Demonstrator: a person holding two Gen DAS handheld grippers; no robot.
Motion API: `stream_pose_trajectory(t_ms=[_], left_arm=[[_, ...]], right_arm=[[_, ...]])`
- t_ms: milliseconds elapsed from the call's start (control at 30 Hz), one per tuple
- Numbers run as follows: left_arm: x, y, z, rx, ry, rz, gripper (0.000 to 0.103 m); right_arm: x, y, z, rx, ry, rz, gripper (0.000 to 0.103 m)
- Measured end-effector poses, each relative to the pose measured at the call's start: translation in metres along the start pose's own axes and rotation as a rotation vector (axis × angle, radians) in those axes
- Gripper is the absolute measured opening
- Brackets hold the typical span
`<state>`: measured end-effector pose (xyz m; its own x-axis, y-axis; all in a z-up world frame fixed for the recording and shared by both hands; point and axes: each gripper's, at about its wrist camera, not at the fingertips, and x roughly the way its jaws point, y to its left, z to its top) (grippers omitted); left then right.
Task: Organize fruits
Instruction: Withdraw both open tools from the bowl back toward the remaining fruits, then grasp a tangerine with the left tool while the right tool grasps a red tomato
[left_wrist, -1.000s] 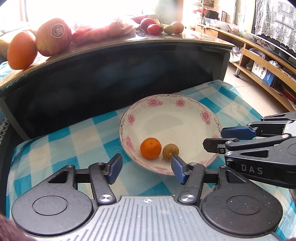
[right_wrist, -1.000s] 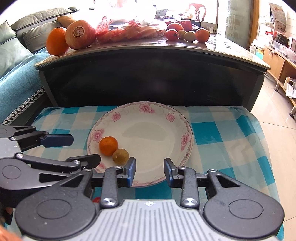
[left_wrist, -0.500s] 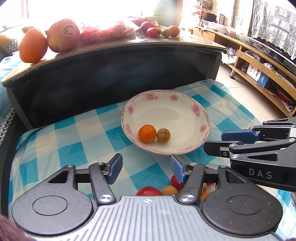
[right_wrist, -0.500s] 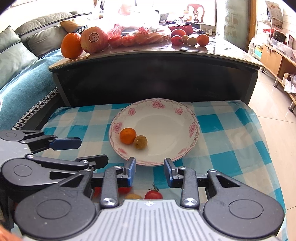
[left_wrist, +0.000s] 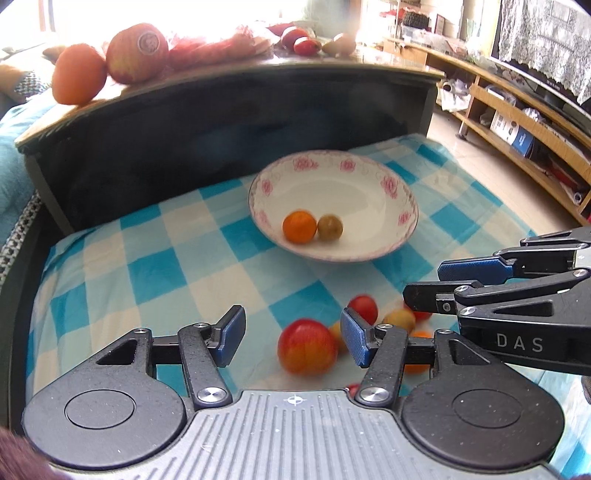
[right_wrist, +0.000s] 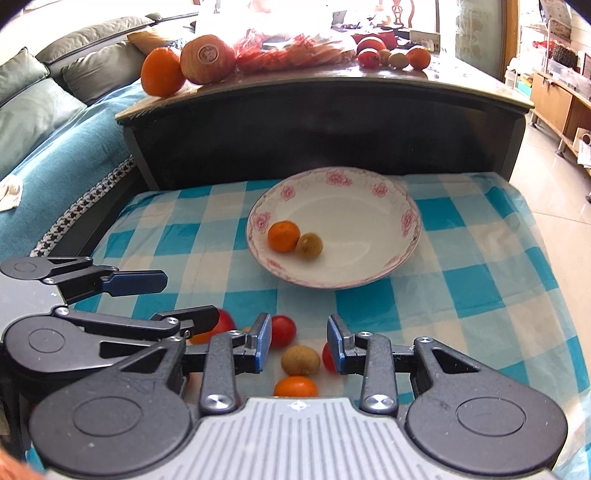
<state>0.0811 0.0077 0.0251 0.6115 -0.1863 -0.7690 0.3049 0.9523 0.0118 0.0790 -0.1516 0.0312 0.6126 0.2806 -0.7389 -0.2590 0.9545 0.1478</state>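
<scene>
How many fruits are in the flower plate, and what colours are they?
Orange fruit: 1
Greenish-brown fruit: 1
Total in the plate: 2
More fruit lies on the checked cloth in front of the plate, but some of it is hidden, so I did not count it.

Both wrist views look forward and down, sharing the plate (left_wrist: 404, 225) (right_wrist: 413, 236) (mid-distance).
</scene>
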Motion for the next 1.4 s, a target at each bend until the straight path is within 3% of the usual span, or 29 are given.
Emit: stream_pose_trajectory(t_ms=[600,900,1033,1400], left_arm=[[0.006,0.005,-0.041,0.030,0.087,-0.038,0.066],[0.016,0.003,-0.047,0.052,0.111,-0.041,0.057],[0.017,-0.001,-0.048,0.066,0.111,-0.053,0.043],[0.008,0.009,-0.055,0.054,0.117,-0.058,0.042]], right_arm=[[0.012,0.008,-0.023,-0.018,0.099,0.020,0.036],[0.013,0.005,-0.025,-0.013,0.108,0.046,0.037],[0.011,0.011,-0.025,-0.038,0.102,0.066,0.037],[0.008,0.029,-0.032,-0.158,0.094,0.143,0.037]])
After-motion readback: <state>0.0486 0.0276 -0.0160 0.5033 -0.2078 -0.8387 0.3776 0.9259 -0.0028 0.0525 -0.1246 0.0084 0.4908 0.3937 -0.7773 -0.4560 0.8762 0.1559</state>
